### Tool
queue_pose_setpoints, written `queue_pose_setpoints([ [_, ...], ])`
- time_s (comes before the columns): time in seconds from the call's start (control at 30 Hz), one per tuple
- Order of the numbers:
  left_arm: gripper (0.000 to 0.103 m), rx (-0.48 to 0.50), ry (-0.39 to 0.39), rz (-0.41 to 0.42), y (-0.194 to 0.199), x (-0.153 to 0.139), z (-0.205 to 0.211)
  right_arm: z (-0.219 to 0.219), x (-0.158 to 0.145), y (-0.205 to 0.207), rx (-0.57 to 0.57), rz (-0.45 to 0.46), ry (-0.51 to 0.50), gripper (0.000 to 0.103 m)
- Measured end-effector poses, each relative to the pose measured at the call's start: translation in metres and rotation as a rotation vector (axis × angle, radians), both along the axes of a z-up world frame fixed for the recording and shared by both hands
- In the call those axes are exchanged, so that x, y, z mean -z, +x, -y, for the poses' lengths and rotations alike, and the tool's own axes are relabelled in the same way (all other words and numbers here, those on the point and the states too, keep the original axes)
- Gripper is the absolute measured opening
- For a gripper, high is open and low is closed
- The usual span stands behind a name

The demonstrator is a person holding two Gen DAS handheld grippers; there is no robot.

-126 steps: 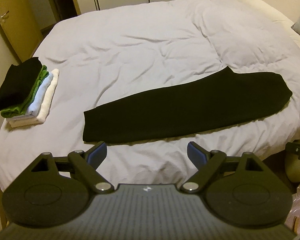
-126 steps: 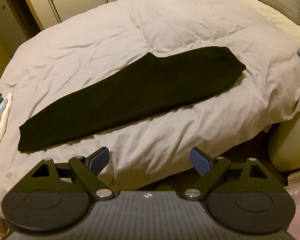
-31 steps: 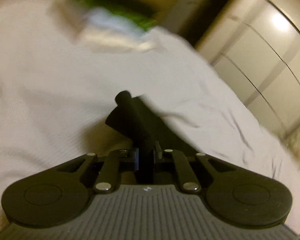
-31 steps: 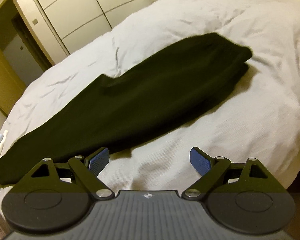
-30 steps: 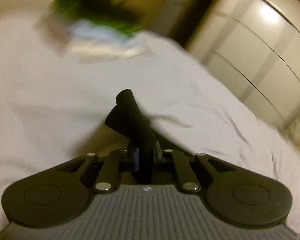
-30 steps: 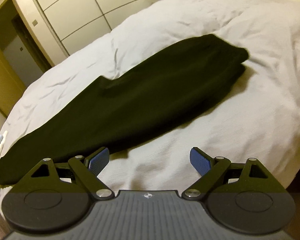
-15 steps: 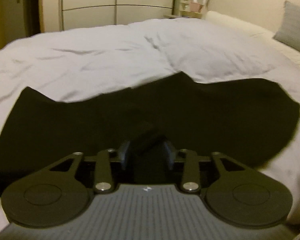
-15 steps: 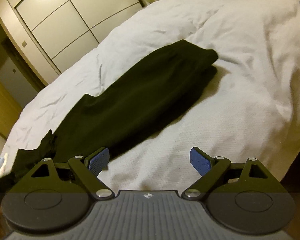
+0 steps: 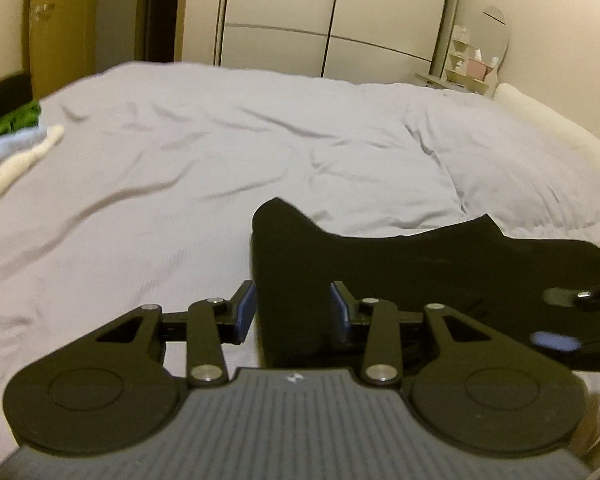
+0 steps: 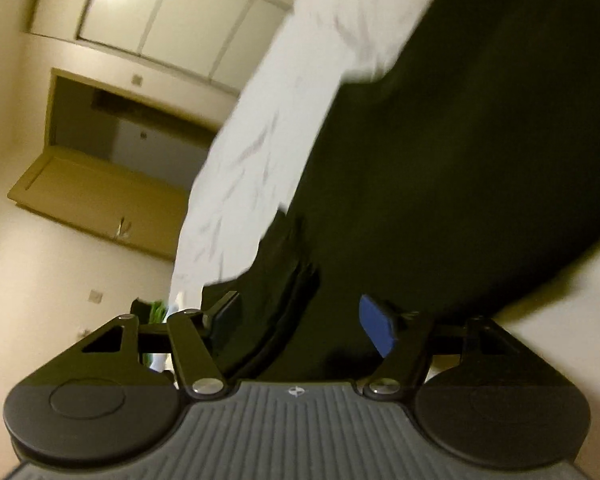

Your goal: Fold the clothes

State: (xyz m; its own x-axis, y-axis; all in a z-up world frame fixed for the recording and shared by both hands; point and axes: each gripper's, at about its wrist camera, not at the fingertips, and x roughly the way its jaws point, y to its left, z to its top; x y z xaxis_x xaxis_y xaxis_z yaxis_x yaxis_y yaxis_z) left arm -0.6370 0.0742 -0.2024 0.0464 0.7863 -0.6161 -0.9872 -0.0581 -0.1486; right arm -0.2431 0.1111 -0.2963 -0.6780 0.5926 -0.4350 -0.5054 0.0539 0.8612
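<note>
Tongs, left [image 9: 292, 310]: parted around a raised fold of the black garment [image 9: 420, 264] on the bed [image 9: 220, 160]. Right tongs [image 10: 300, 320]: spread, straddling its edge. Folding-over is judged underway; flattening is called for.

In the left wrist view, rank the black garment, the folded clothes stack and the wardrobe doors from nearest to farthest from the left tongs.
1. Black garment: between the fingers of the left tongs, spreading right.
2. Folded clothes stack: far left edge of the bed.
3. Wardrobe doors: beyond the bed, at the back wall.
</note>
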Motion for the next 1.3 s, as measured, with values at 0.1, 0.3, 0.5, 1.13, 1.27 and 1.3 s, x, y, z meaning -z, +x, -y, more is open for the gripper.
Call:
queue_pose_setpoints([
  [0.1, 0.035, 0.002, -0.020, 0.023, -0.005, 0.006, -0.003, -0.024, 0.007, -0.024, -0.026, 0.009, -0.019, 0.068],
  [0.3, 0.037, 0.005, -0.046, 0.051, -0.008, 0.018, -0.013, -0.056, 0.007, -0.055, -0.062, 0.049, -0.009, 0.049],
  [0.5, 0.038, 0.023, -0.064, 0.094, -0.002, 0.022, -0.019, -0.068, 0.017, -0.090, -0.119, 0.116, 0.024, 0.010],
  [1.13, 0.044, 0.317, -0.122, 0.107, 0.089, 0.039, -0.058, -0.009, 0.015, 0.073, 0.310, 0.189, 0.061, 0.018],
  [1.27, 0.044, 0.352, -0.142, 0.085, 0.104, 0.044, -0.065, -0.010, -0.003, 0.063, 0.266, 0.370, 0.153, 0.007],
  [1.3, 0.044, 0.361, -0.145, 0.082, 0.107, 0.044, -0.066, -0.009, -0.009, 0.063, 0.257, 0.403, 0.179, 0.007],
])
